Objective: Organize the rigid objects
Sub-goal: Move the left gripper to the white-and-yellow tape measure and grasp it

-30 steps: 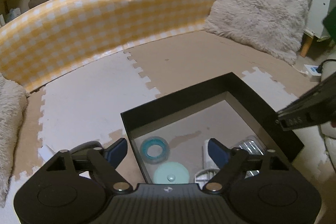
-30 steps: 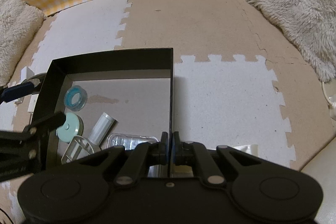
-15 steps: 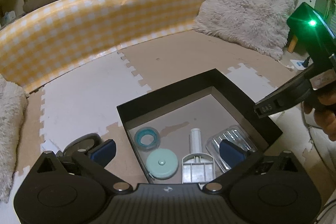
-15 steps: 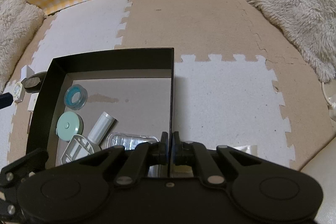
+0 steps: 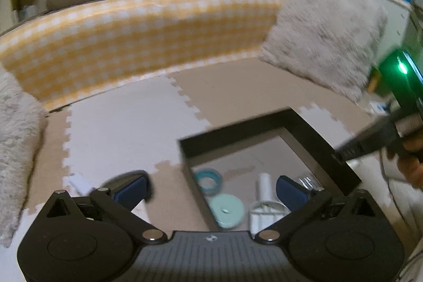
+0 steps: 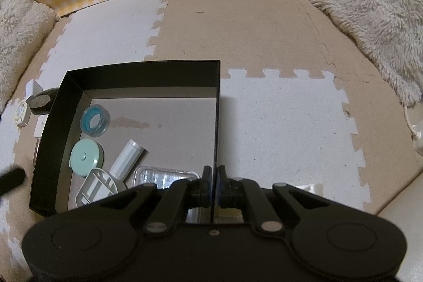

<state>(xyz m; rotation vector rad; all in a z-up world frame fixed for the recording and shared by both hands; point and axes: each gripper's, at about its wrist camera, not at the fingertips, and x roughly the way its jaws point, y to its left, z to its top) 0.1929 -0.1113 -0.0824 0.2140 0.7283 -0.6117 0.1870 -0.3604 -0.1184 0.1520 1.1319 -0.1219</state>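
On a foam puzzle-mat floor (image 6: 285, 123), the right tool (image 6: 213, 182) pinches the black box's (image 6: 142, 70) right wall at 6 o'clock, while the left tool (image 5: 211, 188) hangs spread wide, empty, above the box's left wall.

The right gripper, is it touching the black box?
Touching. The right wrist view shows the right gripper shut on the right wall of the black box, the thin wall pinched between its pads.

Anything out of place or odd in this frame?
Yes. Several small items, a dark round object among them, lie on the mat outside the black box's left wall, while similar pieces are inside. The right gripper is shut on the box's right wall.
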